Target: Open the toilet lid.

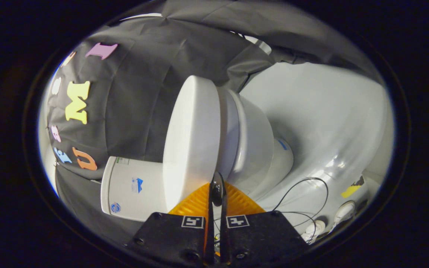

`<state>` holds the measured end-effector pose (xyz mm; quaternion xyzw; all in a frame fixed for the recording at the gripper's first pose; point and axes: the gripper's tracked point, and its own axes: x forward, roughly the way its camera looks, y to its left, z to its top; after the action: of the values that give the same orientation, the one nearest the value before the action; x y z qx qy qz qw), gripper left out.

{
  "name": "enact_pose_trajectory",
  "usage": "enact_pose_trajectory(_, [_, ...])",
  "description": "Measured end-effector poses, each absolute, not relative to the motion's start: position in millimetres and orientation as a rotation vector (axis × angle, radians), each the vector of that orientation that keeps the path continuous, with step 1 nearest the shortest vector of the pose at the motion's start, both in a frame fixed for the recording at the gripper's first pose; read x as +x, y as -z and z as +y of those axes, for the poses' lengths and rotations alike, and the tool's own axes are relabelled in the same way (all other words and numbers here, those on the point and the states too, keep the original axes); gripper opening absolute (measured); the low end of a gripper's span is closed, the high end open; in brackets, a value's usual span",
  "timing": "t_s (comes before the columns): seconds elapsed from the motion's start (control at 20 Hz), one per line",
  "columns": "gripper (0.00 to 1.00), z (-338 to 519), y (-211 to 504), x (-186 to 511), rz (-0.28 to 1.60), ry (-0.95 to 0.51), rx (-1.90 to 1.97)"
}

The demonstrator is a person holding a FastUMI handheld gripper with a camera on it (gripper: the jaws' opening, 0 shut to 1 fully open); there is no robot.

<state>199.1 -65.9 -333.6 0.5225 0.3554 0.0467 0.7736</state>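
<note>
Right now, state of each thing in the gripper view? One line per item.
toilet lid: closed, down on the seat.
toilet seat: down on the bowl, under the lid.
tank: cover on.
gripper: fingers nearly together, a thin gap left, tips at the lid's front edge where lid meets seat; grip cannot be told.
cable: loose, looped on the floor beyond the fingers.

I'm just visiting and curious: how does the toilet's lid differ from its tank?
The lid is a smooth, plain disc lying shut over the bowl; the tank is a boxier body with small stickers on it. The gripper, fingers nearly closed, points at the lid's edge, while the tank sits off to one side. Both are white.
</note>
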Motion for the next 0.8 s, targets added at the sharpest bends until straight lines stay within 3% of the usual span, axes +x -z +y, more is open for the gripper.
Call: enact_pose_trajectory(0.8, [0.06, -62, 313, 202, 0.76, -0.025, 1.195])
